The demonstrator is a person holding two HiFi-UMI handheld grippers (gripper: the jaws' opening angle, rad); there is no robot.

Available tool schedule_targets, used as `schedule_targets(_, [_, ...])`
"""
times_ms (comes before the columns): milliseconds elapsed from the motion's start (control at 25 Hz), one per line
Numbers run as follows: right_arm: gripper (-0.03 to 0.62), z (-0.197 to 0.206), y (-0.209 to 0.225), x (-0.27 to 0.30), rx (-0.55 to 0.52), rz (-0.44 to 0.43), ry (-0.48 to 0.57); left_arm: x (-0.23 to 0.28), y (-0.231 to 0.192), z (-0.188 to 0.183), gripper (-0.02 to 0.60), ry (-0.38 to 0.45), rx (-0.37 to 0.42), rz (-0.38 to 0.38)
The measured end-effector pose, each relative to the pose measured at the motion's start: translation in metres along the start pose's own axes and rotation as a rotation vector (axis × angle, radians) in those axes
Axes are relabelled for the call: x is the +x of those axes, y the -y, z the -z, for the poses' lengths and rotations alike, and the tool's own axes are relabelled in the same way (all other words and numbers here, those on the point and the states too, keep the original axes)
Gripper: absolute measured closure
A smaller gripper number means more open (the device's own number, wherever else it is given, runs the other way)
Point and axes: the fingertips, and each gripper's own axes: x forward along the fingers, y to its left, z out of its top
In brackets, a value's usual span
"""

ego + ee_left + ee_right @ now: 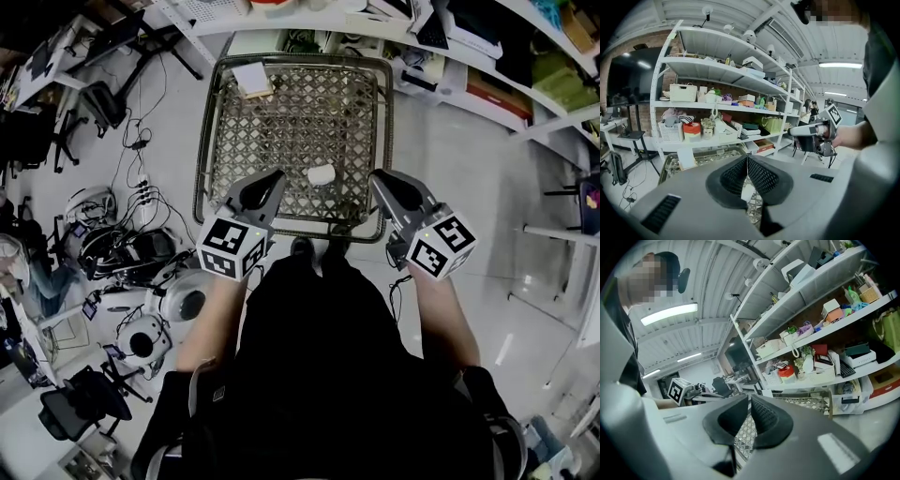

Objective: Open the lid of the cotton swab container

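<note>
**A:** Head view first. Where's the swab box?

**B:** The small white swab box (321, 174) sits on the lattice table (208, 141), about midway across and towards the near edge. I can't tell from here how its lid sits. A notepad (253, 80) lies by the far left corner.

**A:** And the grippers?

**B:** The left gripper (272, 182) hangs over the near edge, left of the box. The right gripper (380, 181) is at the near right rim. Neither touches the box, which lies between their tips.

**A:** Left gripper view?

**B:** Its dark pads are pressed flat together with nothing caught between them. The table lies beyond, with loaded shelves (722, 70) behind it. The right gripper shows off to the right, held in a hand (848, 136).

**A:** Right gripper view?

**B:** Closed too. The pads are all but touching, with only a thin slit between them and nothing in it. The lattice top shows below them, and the left gripper is off to the left
</note>
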Motion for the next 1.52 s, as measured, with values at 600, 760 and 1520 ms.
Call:
schedule_targets(600, [0.563, 0.03, 0.004, 0.029, 0.038, 0.136, -0.076, 0.029, -0.015, 0.049, 0.502, -0.043, 0.008, 0.209])
schedule_targets(760, [0.563, 0.041, 0.008, 0.042, 0.048, 0.157, -0.093, 0.041, -0.015, 0.067, 0.477, -0.048, 0.035, 0.283])
schedule_targets(1520, [0.565, 0.115, 0.04, 0.081, 0.124, 0.2, -0.116, 0.121, -0.01, 0.156, 0.335, -0.106, 0.164, 0.48])
